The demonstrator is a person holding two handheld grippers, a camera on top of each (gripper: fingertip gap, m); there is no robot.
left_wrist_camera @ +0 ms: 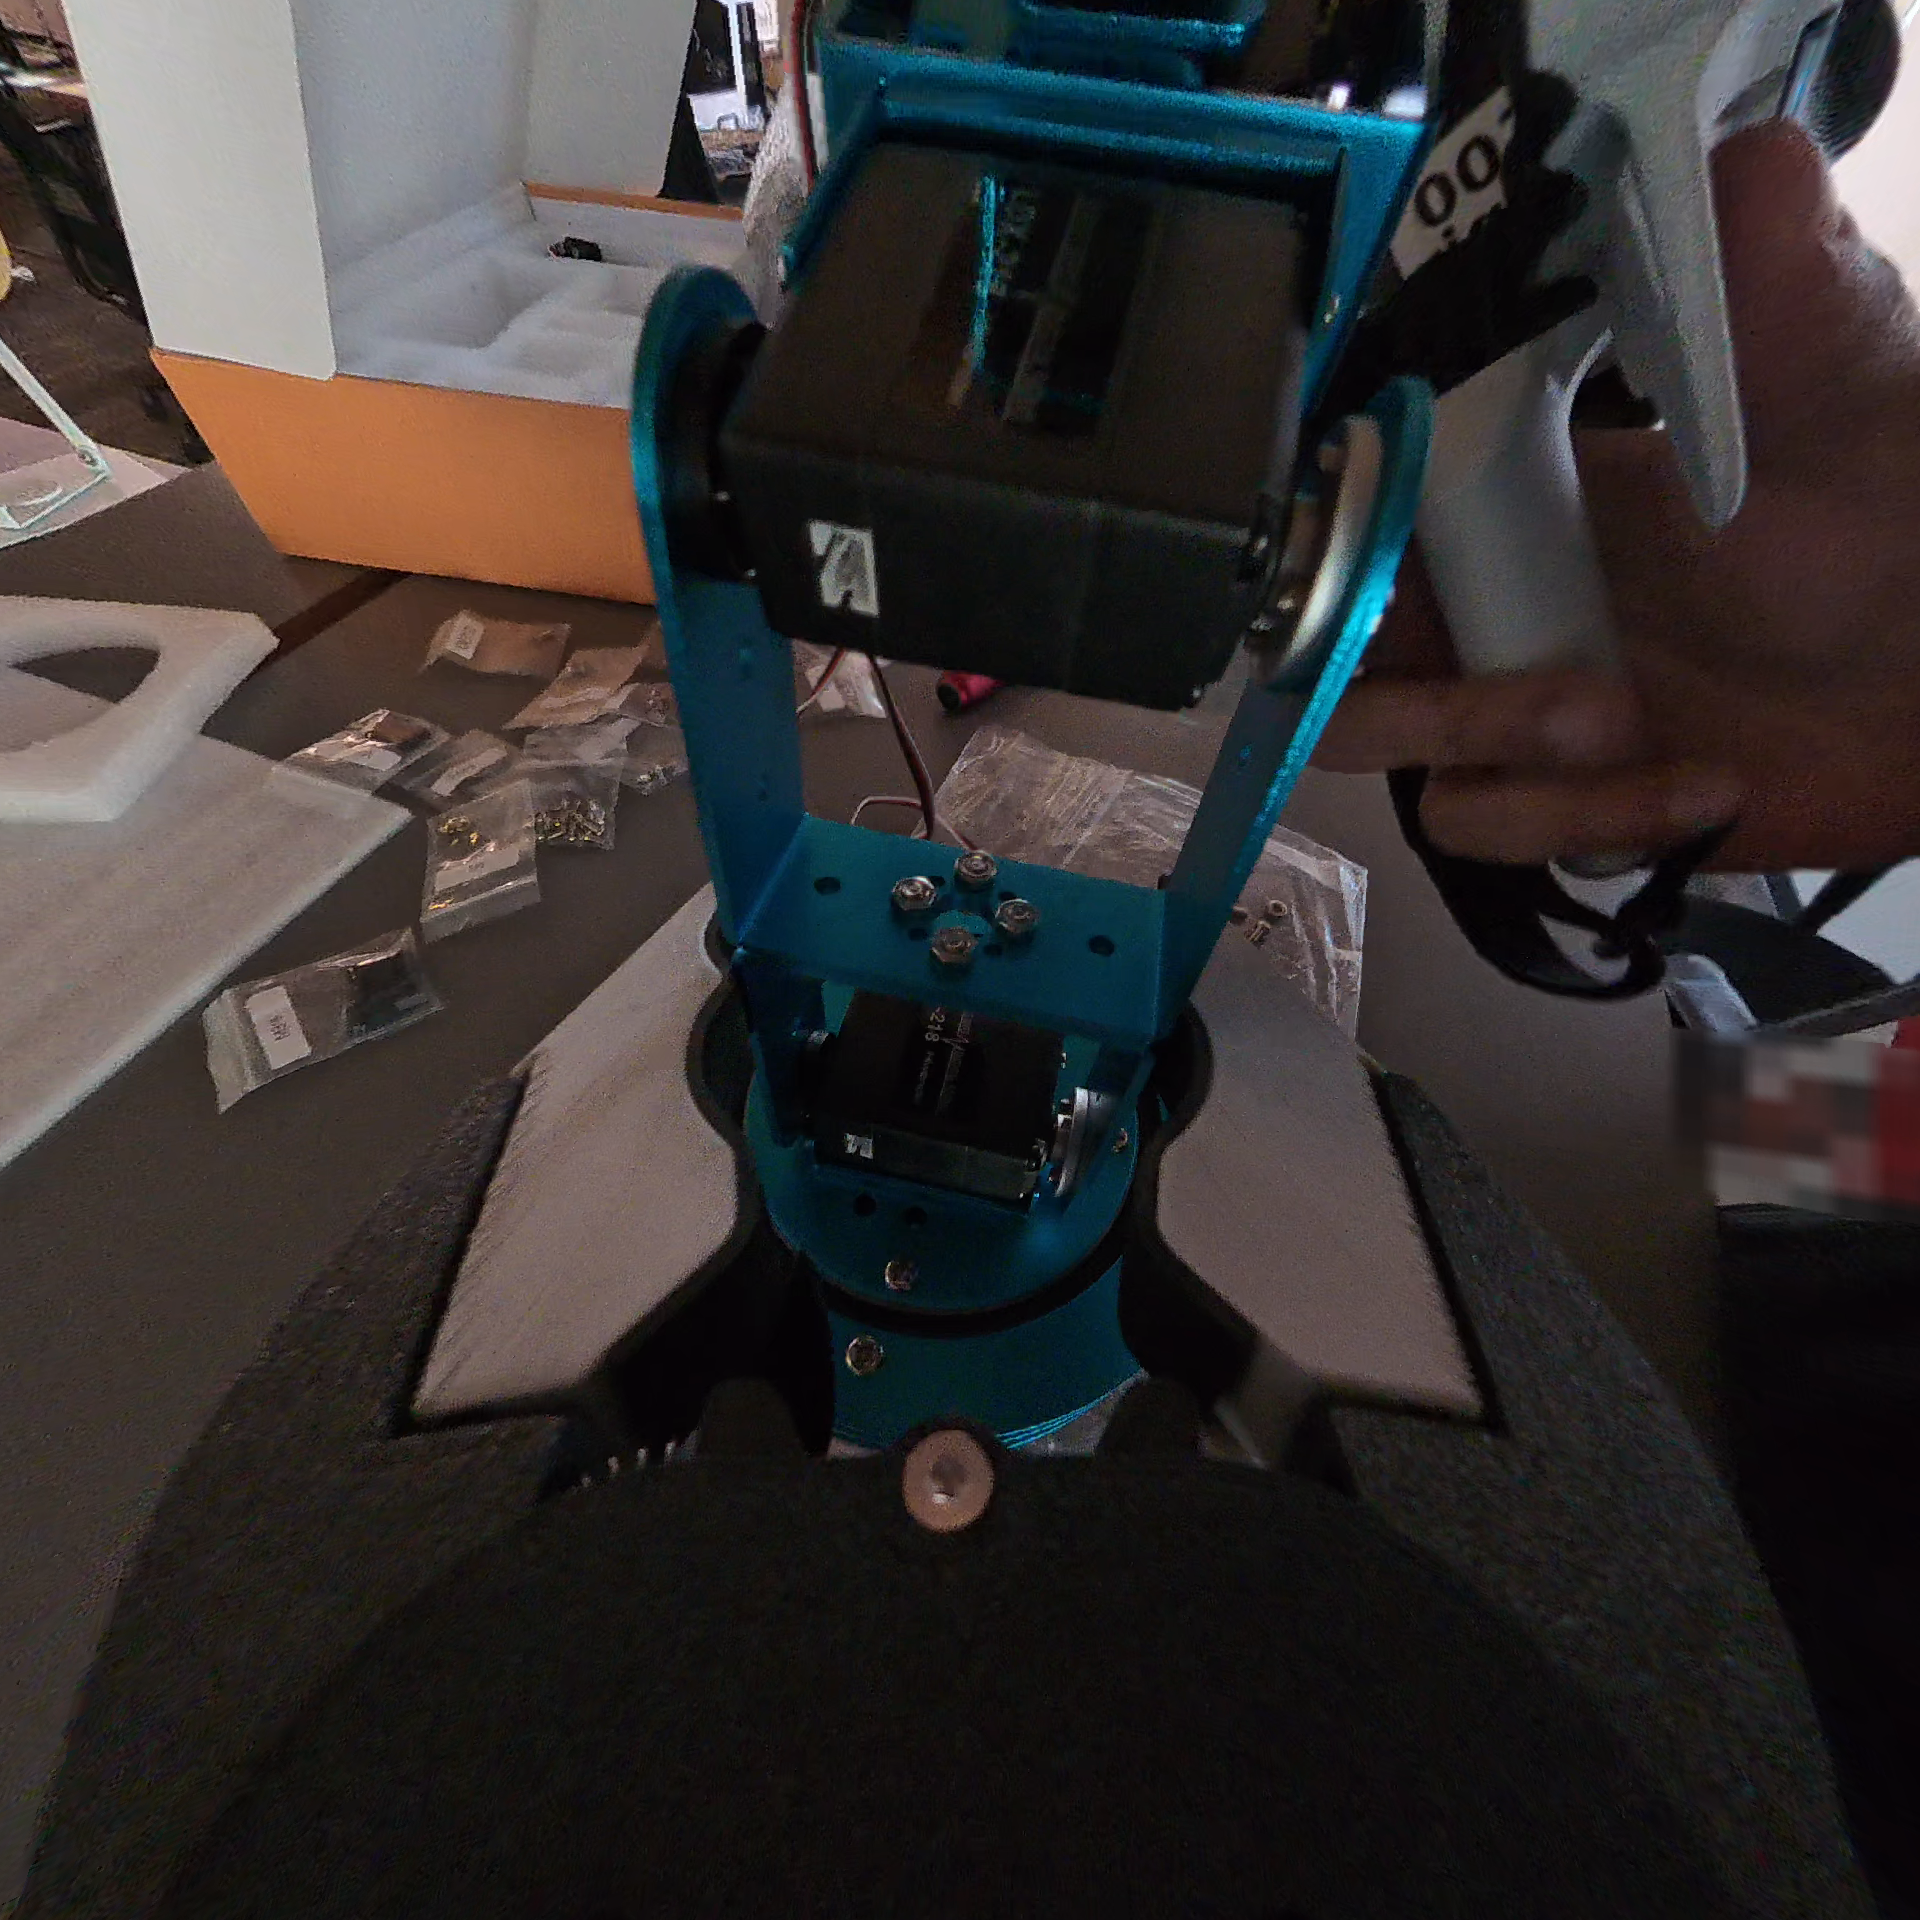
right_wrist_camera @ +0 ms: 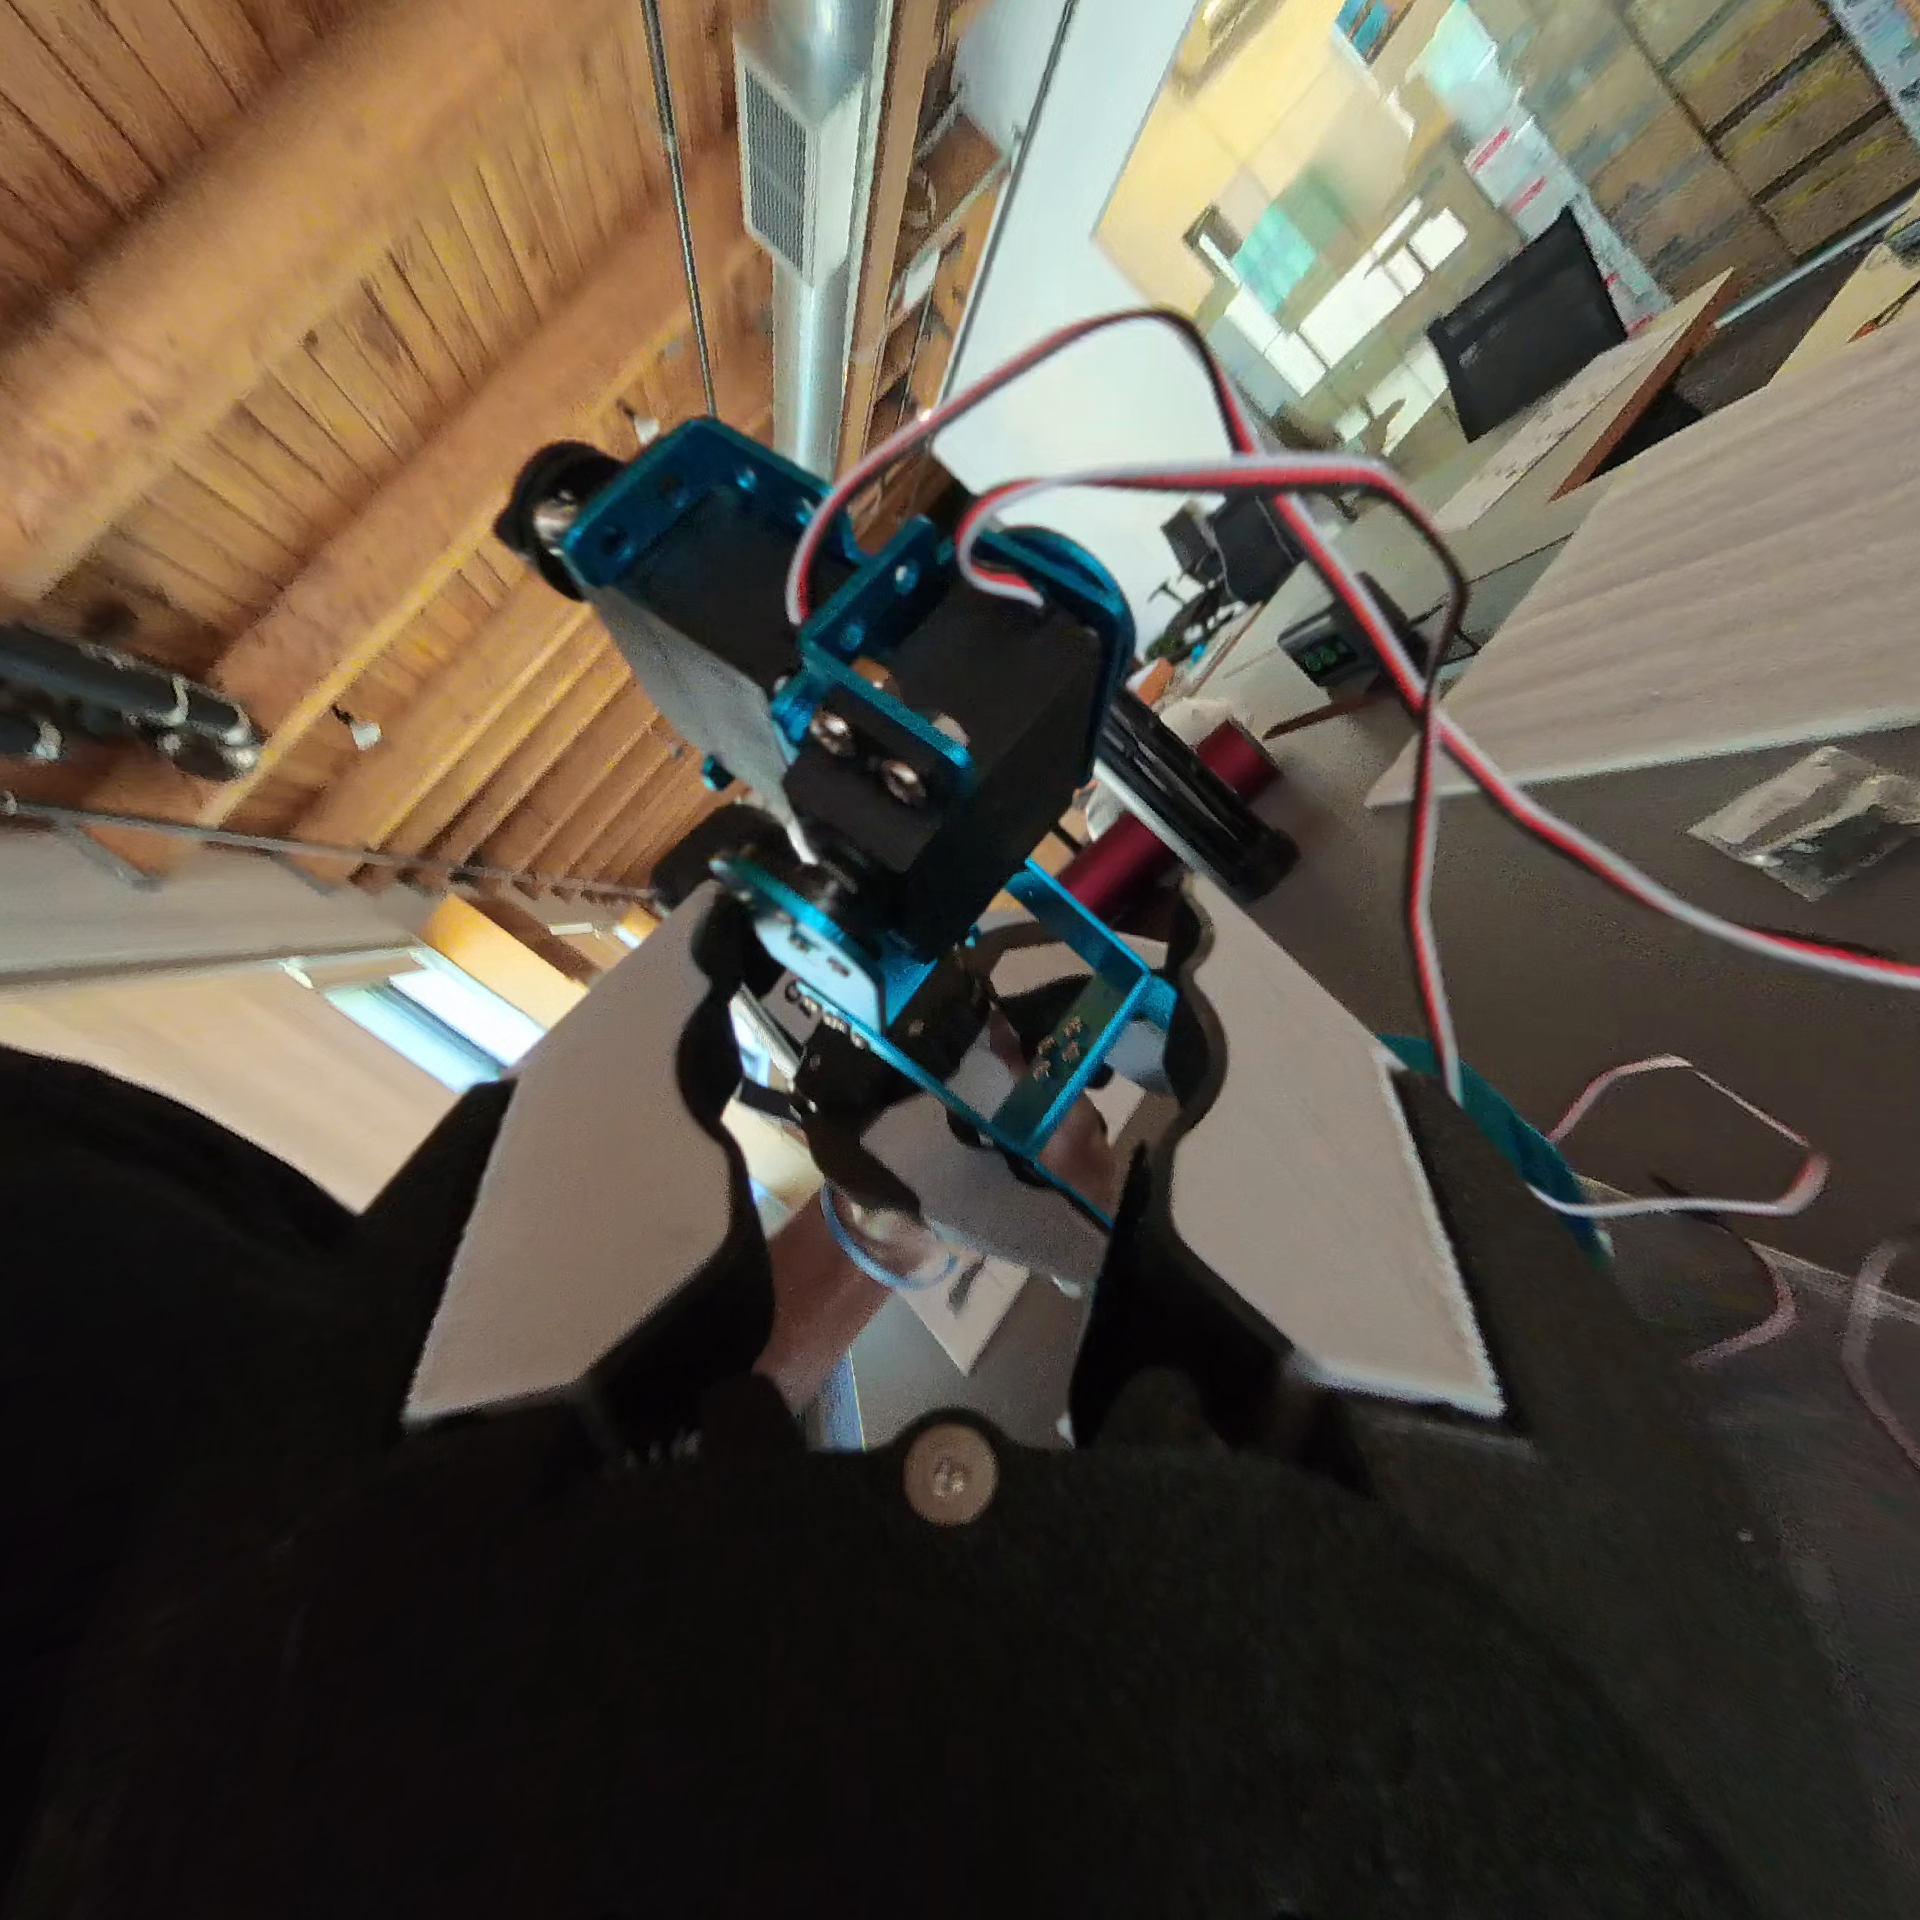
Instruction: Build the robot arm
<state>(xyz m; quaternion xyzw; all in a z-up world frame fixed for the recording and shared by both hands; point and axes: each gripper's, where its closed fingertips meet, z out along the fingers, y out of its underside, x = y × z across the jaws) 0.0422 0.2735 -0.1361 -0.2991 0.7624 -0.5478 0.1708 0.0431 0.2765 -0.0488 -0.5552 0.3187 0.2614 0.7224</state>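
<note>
The left gripper (left_wrist_camera: 951,1226) is clamped on the round blue base of a small blue robot arm kit (left_wrist_camera: 977,914), its two grey-faced fingers (left_wrist_camera: 613,1174) pressed against either side of the base cylinder. From there the arm's long axis runs straight away from the gripper and upward, out over the dark table (left_wrist_camera: 156,1299): first a black servo (left_wrist_camera: 935,1112) seated in the base, then a U-shaped blue bracket (left_wrist_camera: 727,727) fastened with four small nuts, then a larger black servo block (left_wrist_camera: 997,499) slung between the bracket's rounded ends. At the far upper end the right gripper (right_wrist_camera: 951,1049) meets the same assembly; in its own view its fingers close on a thin blue bracket plate (right_wrist_camera: 1049,1081) at the arm's tip, with further black servos (right_wrist_camera: 935,727) stacked beyond and pointing away toward the wooden ceiling. Red, white and black servo wires (right_wrist_camera: 1434,727) loop loose from these, trailing right and down. A person's hand (left_wrist_camera: 1714,644) grips the white handle of that right gripper on the right of the left wrist view. On the far left of the table stands an open orange and white box (left_wrist_camera: 416,457) lined with moulded white foam, its recesses holding only one small dark item as far as I can tell. Near it lie several clear plastic bags (left_wrist_camera: 488,831) of screws and small fittings, a white foam sheet (left_wrist_camera: 125,707) with a cut-out, and a crumpled clear bag (left_wrist_camera: 1091,800) behind the arm.
</note>
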